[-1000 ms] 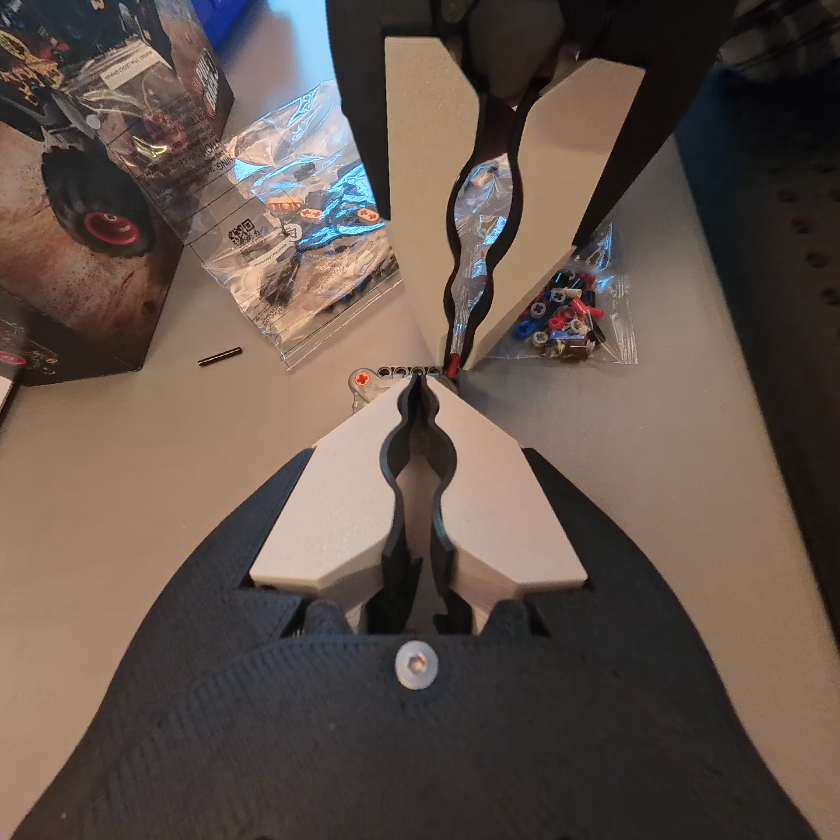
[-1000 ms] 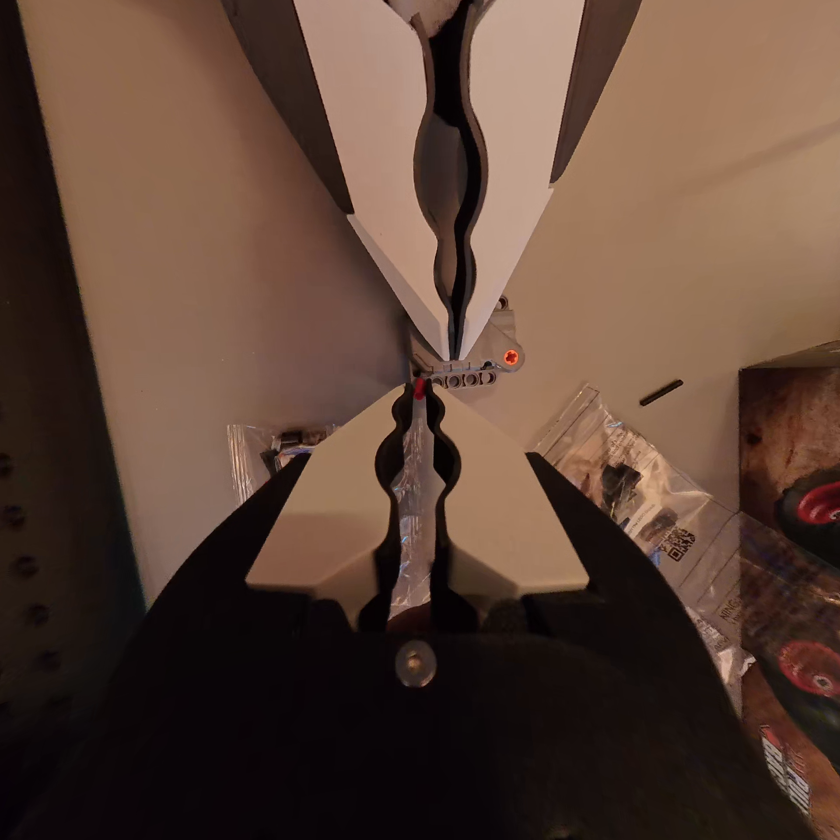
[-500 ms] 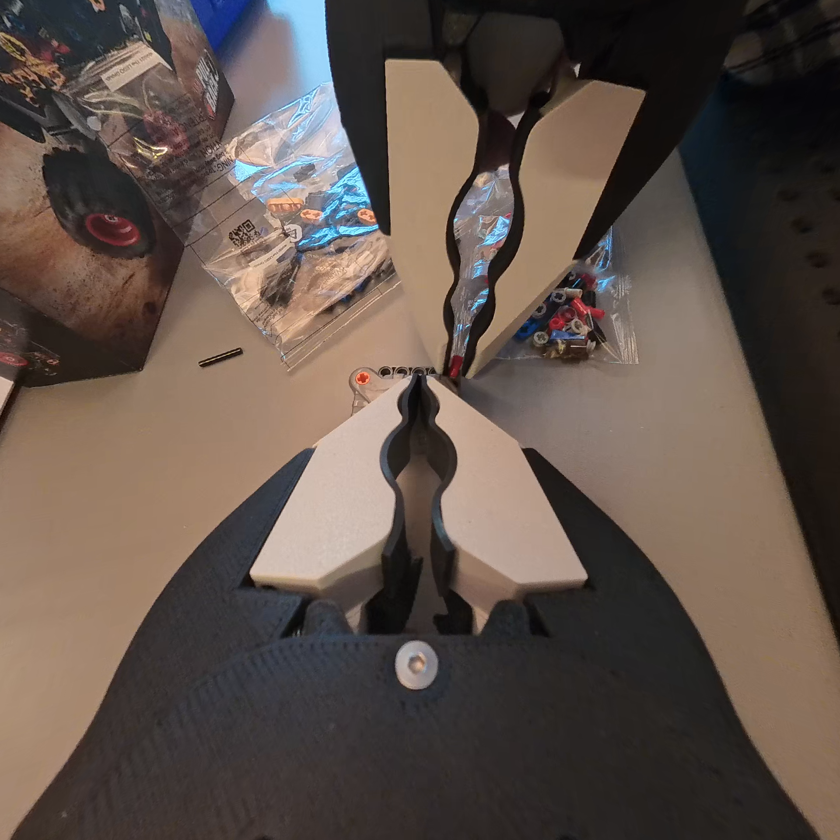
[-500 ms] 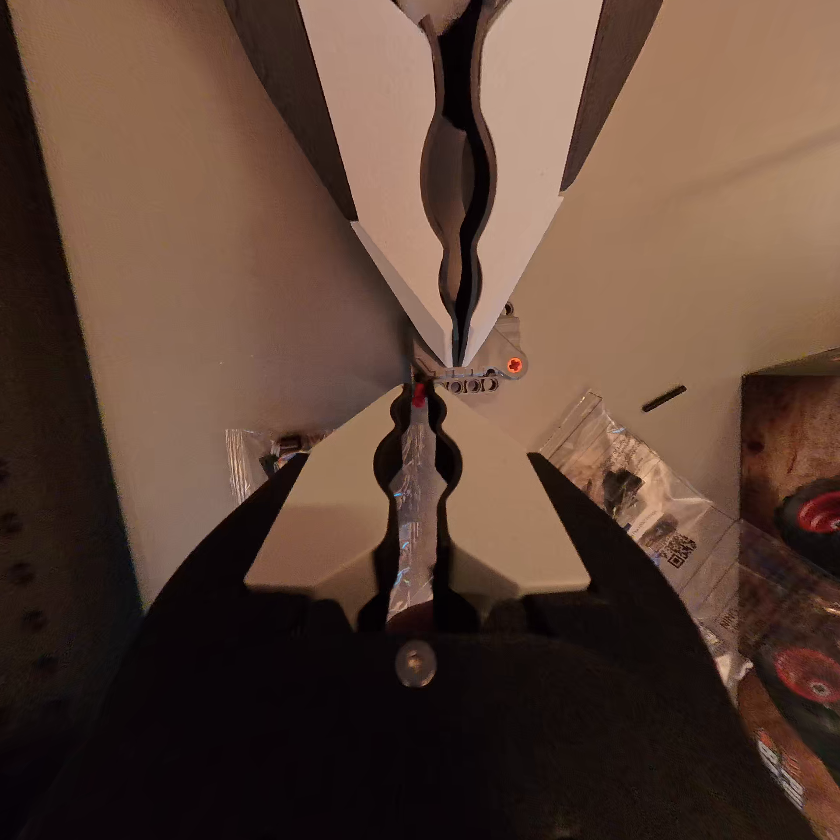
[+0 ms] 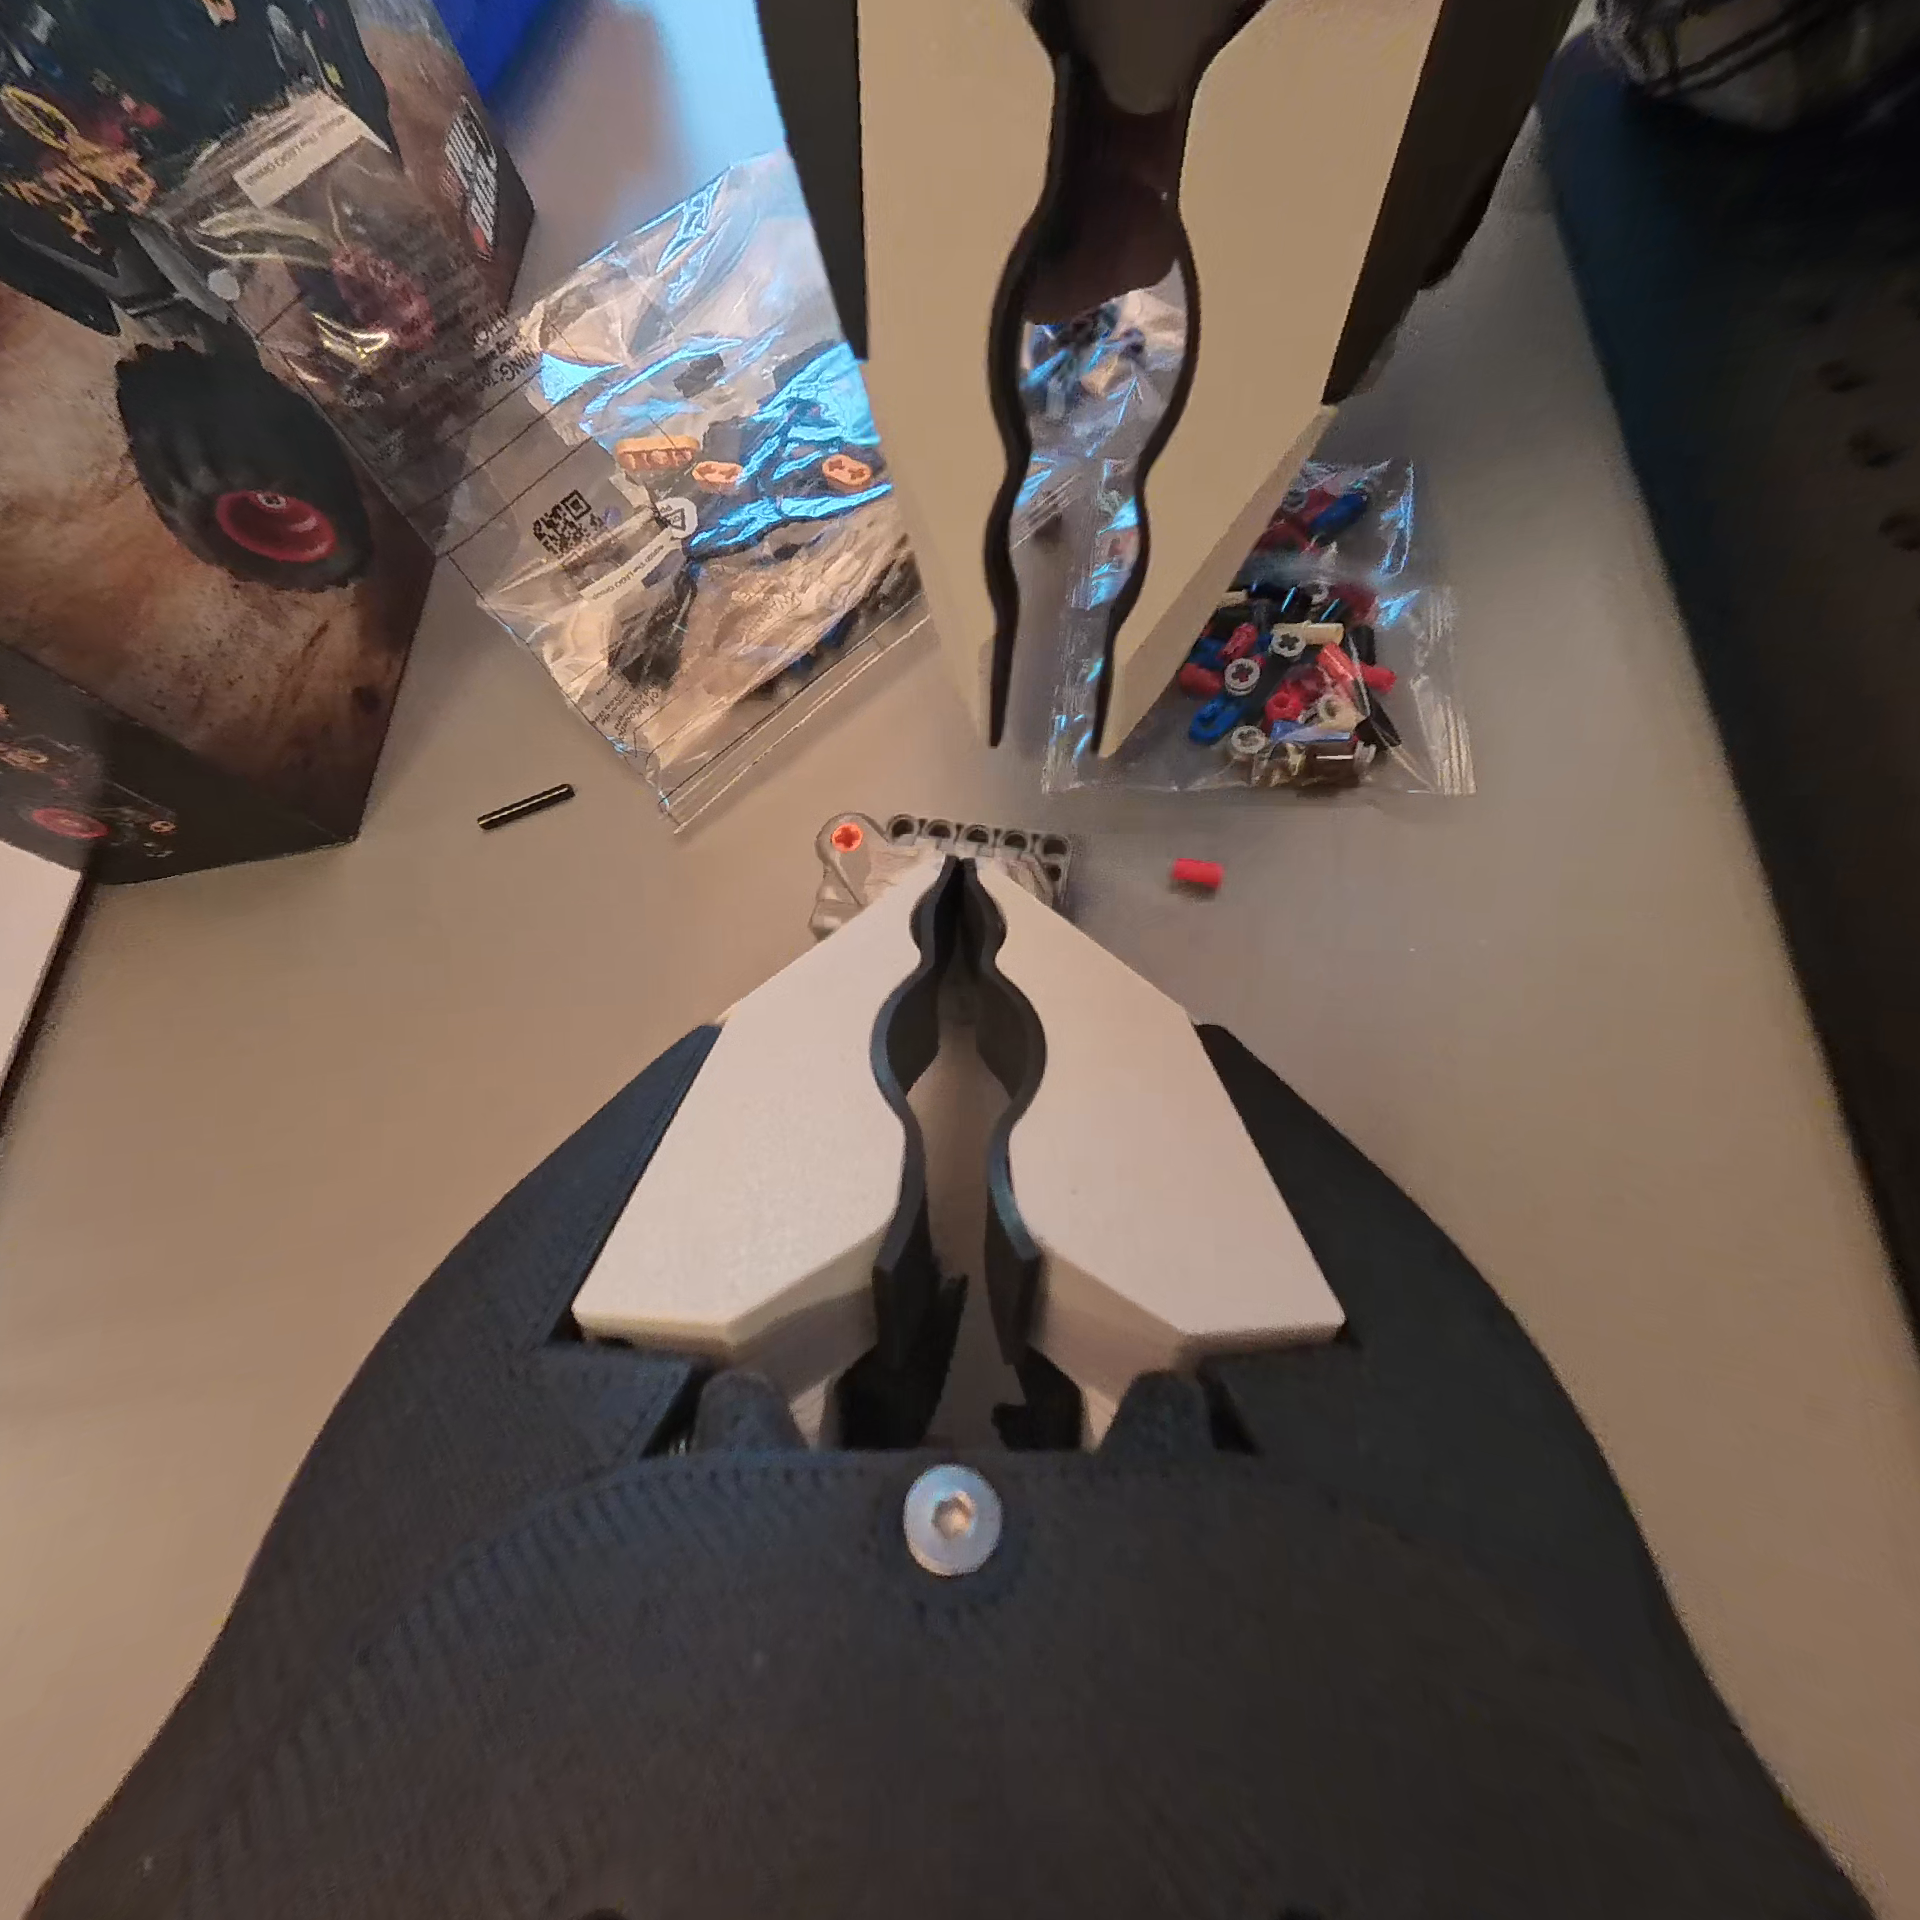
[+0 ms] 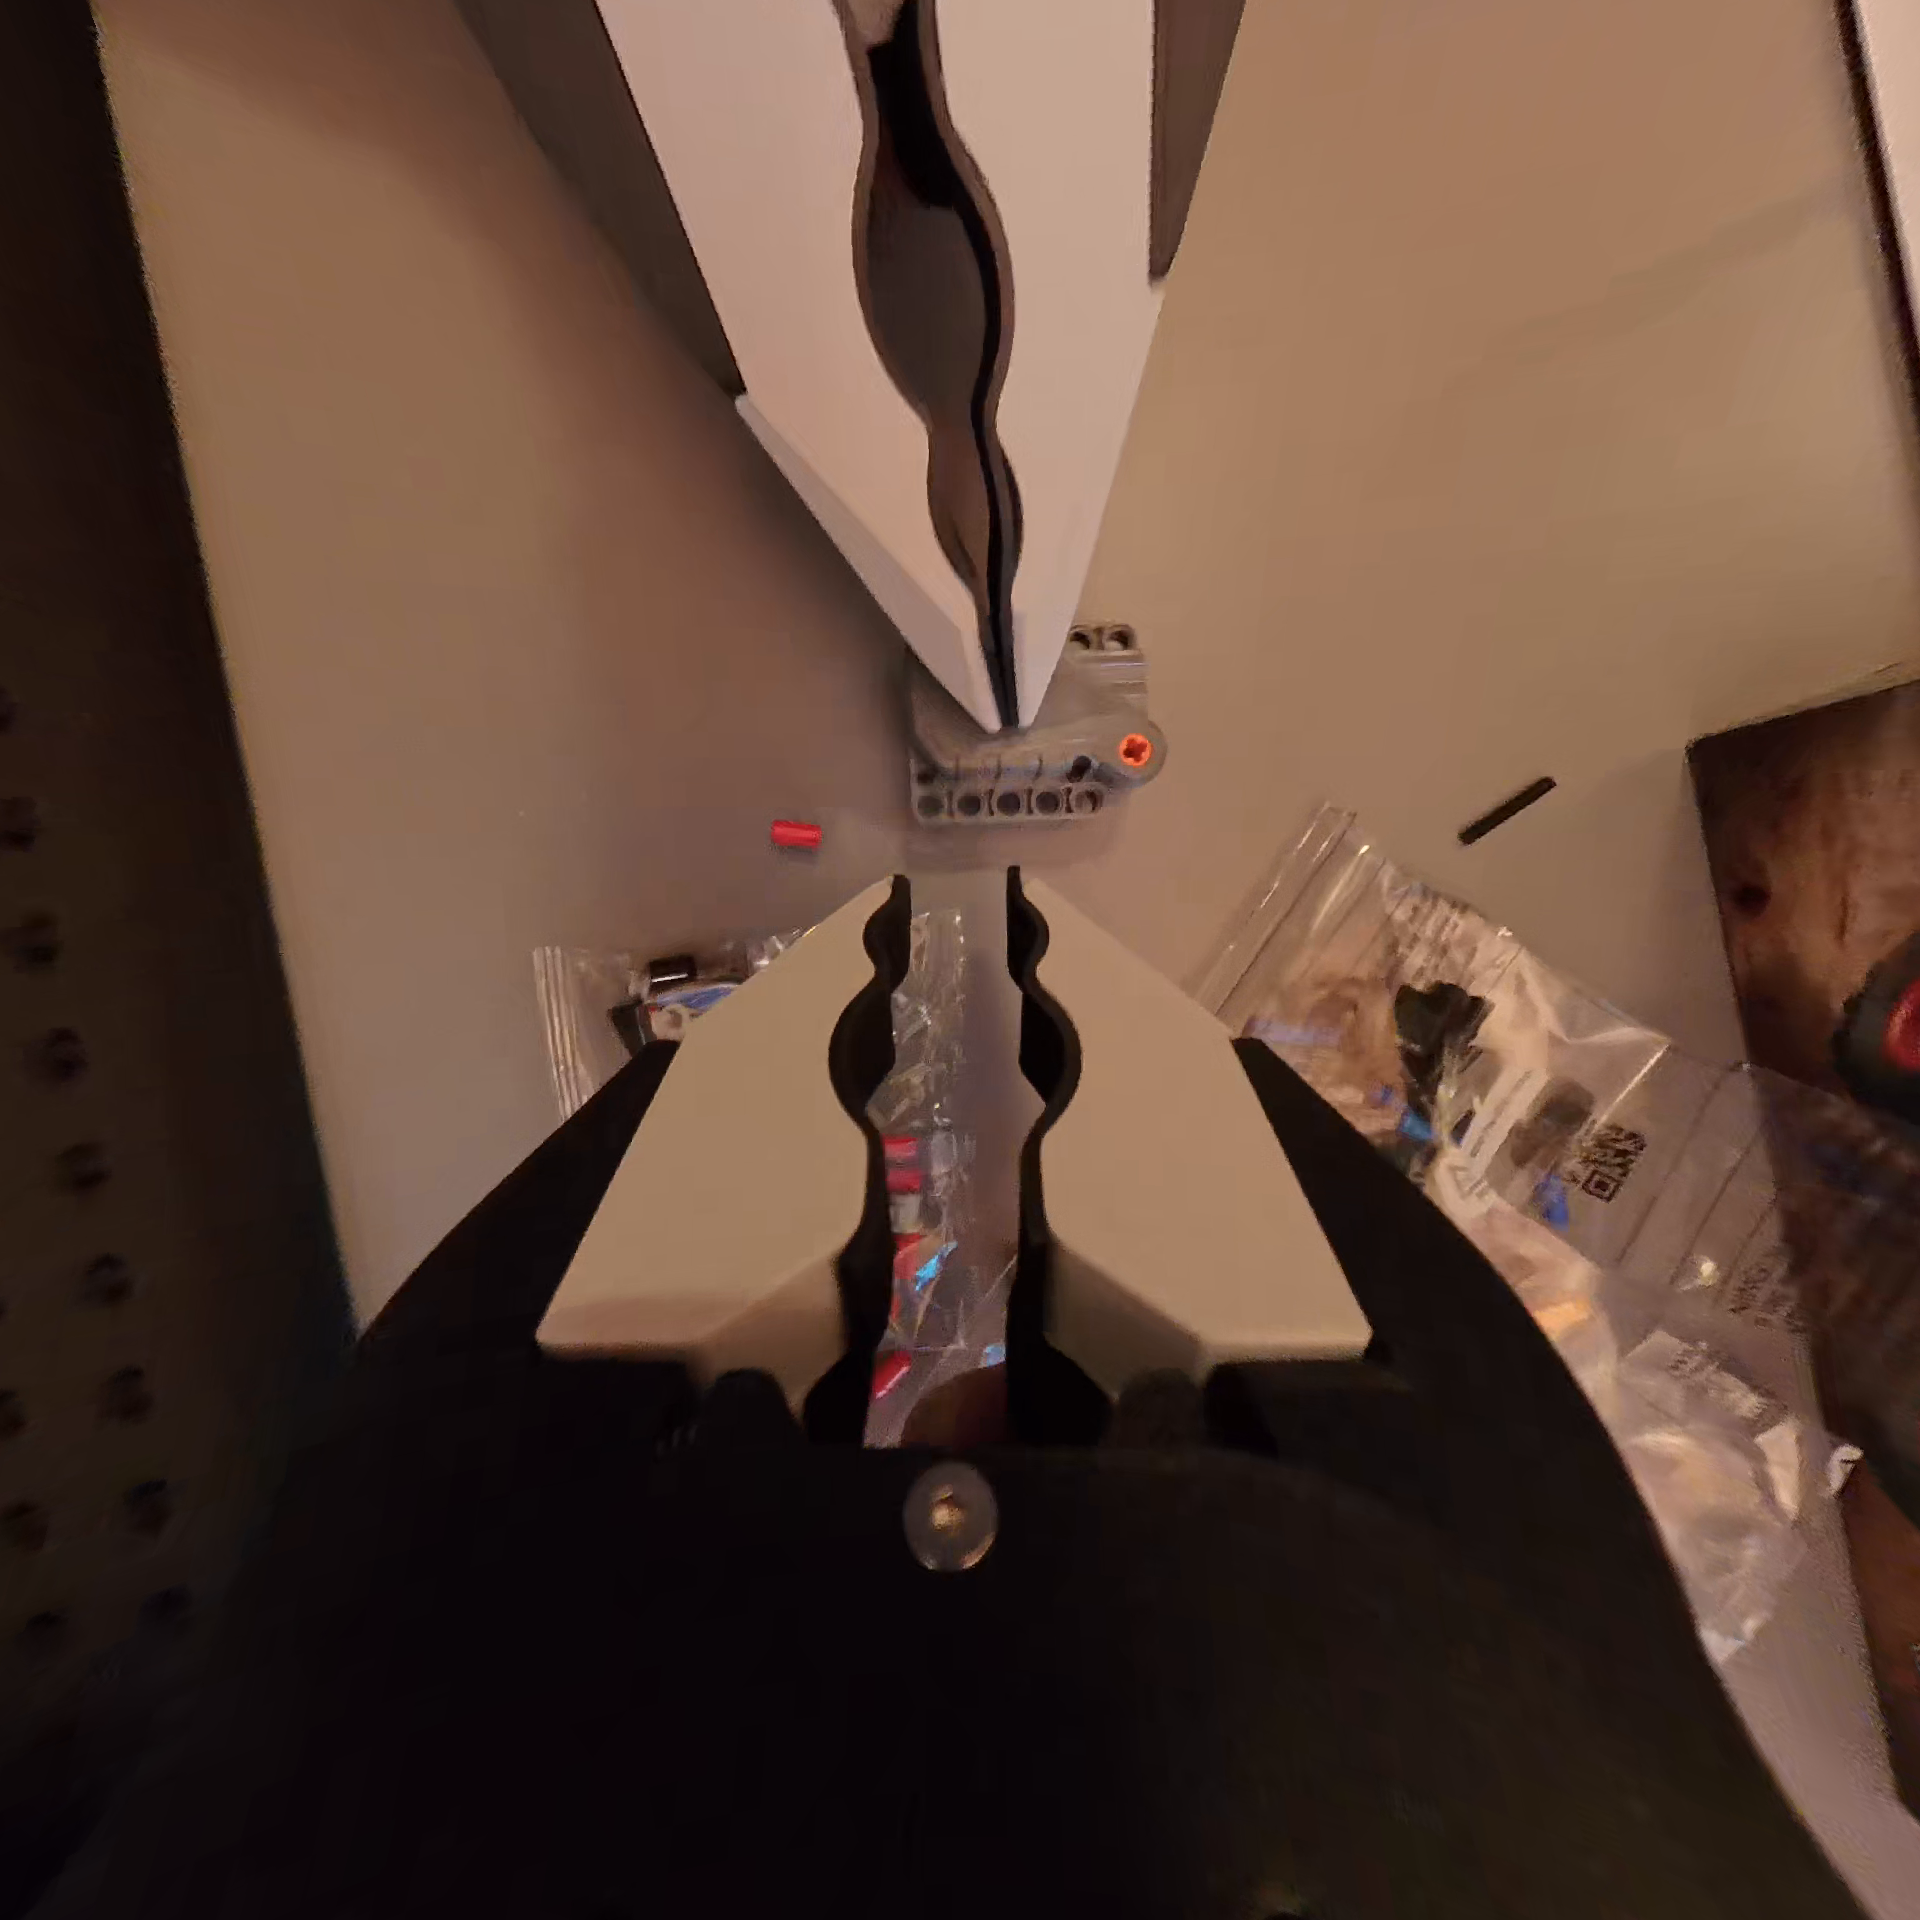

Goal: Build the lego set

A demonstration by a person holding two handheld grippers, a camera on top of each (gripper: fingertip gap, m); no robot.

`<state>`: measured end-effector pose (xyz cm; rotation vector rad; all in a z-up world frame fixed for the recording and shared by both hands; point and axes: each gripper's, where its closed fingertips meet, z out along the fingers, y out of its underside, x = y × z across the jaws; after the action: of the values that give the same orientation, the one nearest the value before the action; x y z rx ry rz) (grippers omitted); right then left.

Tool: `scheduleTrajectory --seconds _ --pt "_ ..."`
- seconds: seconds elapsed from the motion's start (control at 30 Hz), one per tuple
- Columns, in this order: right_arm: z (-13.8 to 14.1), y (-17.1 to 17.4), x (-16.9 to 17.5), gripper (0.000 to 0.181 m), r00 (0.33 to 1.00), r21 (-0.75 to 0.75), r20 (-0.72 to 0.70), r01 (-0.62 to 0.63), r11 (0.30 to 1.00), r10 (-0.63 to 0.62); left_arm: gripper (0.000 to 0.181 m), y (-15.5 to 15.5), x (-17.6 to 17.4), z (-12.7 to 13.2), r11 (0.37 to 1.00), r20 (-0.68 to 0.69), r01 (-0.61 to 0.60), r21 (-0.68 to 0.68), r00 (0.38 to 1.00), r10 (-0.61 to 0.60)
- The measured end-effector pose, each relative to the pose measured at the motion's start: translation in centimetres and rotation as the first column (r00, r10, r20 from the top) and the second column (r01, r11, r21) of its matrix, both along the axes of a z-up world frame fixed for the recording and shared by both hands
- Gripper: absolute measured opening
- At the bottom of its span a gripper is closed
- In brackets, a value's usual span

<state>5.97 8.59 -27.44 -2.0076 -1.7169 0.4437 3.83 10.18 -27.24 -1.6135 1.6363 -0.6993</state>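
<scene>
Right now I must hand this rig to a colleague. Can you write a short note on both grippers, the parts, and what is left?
Left hand-held gripper: shut on the grey assembly, pinning it to the table.
Right hand-held gripper: open, empty, raised off the assembly.
Red pin: lying loose on the table beside the assembly, not inserted.
Spare parts: small bag, large bag; black axle lies loose.
Left to do: pick up the red pin, fit it, continue the build.

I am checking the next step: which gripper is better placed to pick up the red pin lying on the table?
Right. The right gripper is open and empty near the red pin; the left gripper is shut on the grey assembly.
</scene>
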Motion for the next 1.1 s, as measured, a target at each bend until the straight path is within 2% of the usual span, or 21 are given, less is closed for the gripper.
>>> scheduleTrajectory --seconds 0.23,0.37,0.5,0.77,1.0,1.1 --pt "-0.7 -3.4 -1.4 0.016 0.996 -0.052 -0.054 -0.071 0.996 0.068 0.000 0.5 -0.3 0.0 1.000 -0.010 -0.014 0.020 1.000 0.015" --pt "-1.0 -4.7 -2.7 0.014 0.994 -0.032 -0.064 -0.090 0.995 0.087 0.000 0.5 -0.4 0.0 1.000 -0.007 -0.012 0.012 1.000 0.013" --pt "-2.1 -4.5 -3.5 0.013 0.997 0.002 -0.035 -0.068 0.998 0.068 0.000 0.5 -0.4 0.0 1.000 -0.001 -0.013 0.003 1.000 0.013" --pt "-2.1 -4.5 -4.3 0.011 0.998 0.003 -0.045 -0.043 0.999 0.044 0.000 0.5 -0.4 0.0 1.000 0.005 -0.009 -0.006 1.000 0.009" --pt "-2.2 -4.8 -4.5 0.003 0.996 -0.019 -0.071 -0.050 0.999 0.049 0.000 0.5 -0.4 0.0 1.000 0.009 -0.007 -0.010 1.000 0.007" --pt "-1.8 -4.5 -4.4 0.003 0.994 -0.034 -0.106 -0.036 0.999 0.033 0.000 0.8 -0.7 0.1 1.000 -0.002 -0.010 0.022 1.000 0.010"
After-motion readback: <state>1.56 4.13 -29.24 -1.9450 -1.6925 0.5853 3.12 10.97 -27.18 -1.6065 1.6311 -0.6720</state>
